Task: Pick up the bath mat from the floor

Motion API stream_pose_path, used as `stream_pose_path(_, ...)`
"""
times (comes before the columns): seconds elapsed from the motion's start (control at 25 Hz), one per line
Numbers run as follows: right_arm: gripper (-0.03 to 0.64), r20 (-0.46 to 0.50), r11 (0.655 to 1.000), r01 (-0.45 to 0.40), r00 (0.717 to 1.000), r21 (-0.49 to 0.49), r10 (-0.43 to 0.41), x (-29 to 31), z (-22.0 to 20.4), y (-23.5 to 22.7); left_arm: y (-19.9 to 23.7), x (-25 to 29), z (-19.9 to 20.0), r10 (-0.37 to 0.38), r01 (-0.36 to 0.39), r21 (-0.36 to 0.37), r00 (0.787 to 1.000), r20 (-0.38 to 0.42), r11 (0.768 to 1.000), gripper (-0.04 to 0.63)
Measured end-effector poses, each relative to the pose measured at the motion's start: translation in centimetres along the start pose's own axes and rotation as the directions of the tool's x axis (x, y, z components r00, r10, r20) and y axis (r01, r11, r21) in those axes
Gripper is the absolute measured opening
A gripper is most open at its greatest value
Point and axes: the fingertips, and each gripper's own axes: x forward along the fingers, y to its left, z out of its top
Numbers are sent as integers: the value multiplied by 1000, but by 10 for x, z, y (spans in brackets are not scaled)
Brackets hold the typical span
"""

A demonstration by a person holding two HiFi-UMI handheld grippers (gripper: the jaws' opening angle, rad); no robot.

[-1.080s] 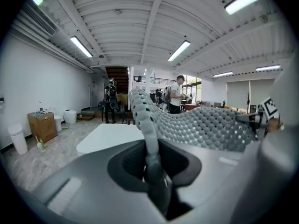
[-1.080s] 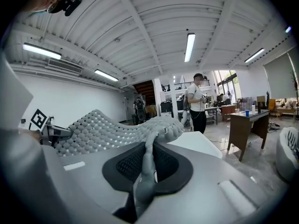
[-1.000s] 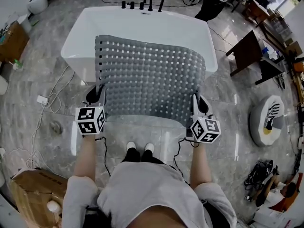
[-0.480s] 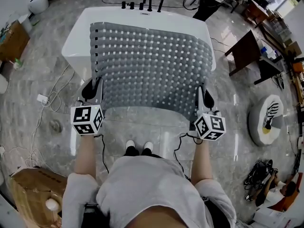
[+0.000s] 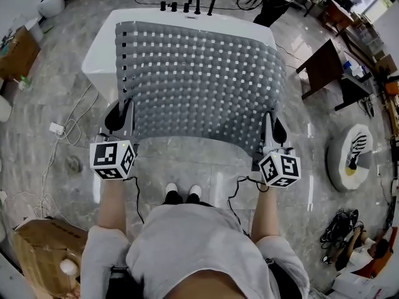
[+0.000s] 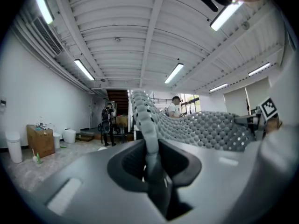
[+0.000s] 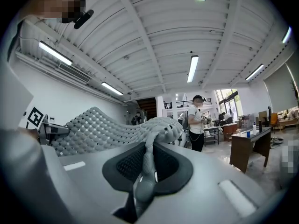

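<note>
Now bath mat (image 5: 199,73), near corners pinched in left tongs (image 5: 126,112) and right tongs (image 5: 269,126), perhaps above bathtub (image 5: 101,45).

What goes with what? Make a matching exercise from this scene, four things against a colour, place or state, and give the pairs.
Things:
1. bath mat
2. bathtub
3. cardboard box
4. left gripper

Descriptions:
A. white, mostly covered by the mat in the head view
B. grey, full of holes, held spread out off the floor
C. shut on the mat's near left corner
D. brown, on the floor at the head view's lower left

Pairs: 1-B, 2-A, 3-D, 4-C
</note>
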Motion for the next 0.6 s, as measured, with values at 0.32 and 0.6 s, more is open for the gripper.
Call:
stream_pose_path(0.32, 38, 4, 1000, 1, 1000, -6, -1, 5, 0, 1, 1, 2, 3, 4, -4, 10, 1000, 13, 1000, 66)
stream_pose_path(0.6, 42, 17, 1000, -4, 1000, -8, 4, 9, 3, 5, 9, 1, 6, 15, -15, 10, 1000, 21, 1000, 67)
